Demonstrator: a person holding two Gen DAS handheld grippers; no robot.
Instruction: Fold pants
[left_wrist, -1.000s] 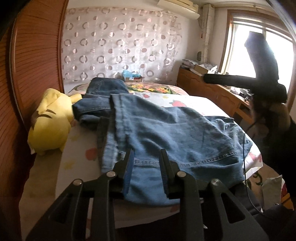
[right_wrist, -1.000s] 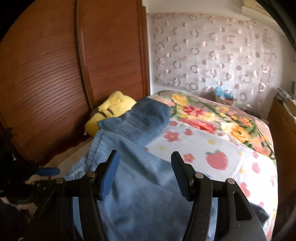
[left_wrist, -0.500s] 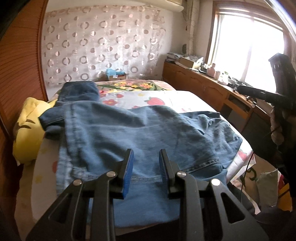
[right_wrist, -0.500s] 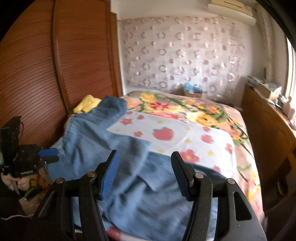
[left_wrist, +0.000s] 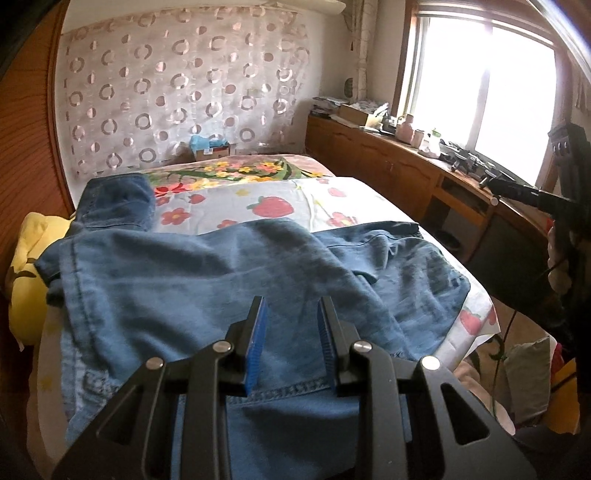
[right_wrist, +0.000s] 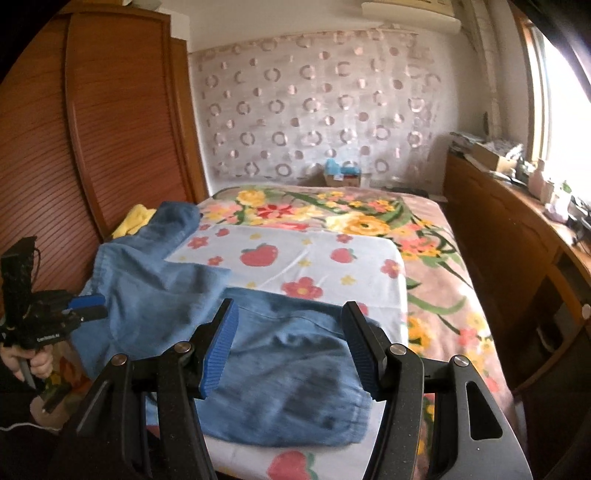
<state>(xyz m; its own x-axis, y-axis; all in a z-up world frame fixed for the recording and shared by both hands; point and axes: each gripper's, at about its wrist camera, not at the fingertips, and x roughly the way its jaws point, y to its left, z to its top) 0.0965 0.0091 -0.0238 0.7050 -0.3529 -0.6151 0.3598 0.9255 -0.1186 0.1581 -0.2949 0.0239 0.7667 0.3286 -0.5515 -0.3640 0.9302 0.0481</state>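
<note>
Both sets of fingers are empty: my left gripper (left_wrist: 290, 332) has its blue pads a narrow gap apart with nothing between them, and my right gripper (right_wrist: 290, 345) stands wider, also gripping nothing. The jeans (left_wrist: 221, 288) lie spread across the near end of the bed (right_wrist: 424, 236), on the strawberry-print sheet (right_wrist: 295, 258), one leg running off toward the yellow plush toy (left_wrist: 26, 280) by the wooden wardrobe (right_wrist: 92, 129). I hold one gripper over each side of the denim, I judge, so I can pick opposite edges and bring them together. The cloth is rumpled, so a clean fold probably needs smoothing first.
</note>
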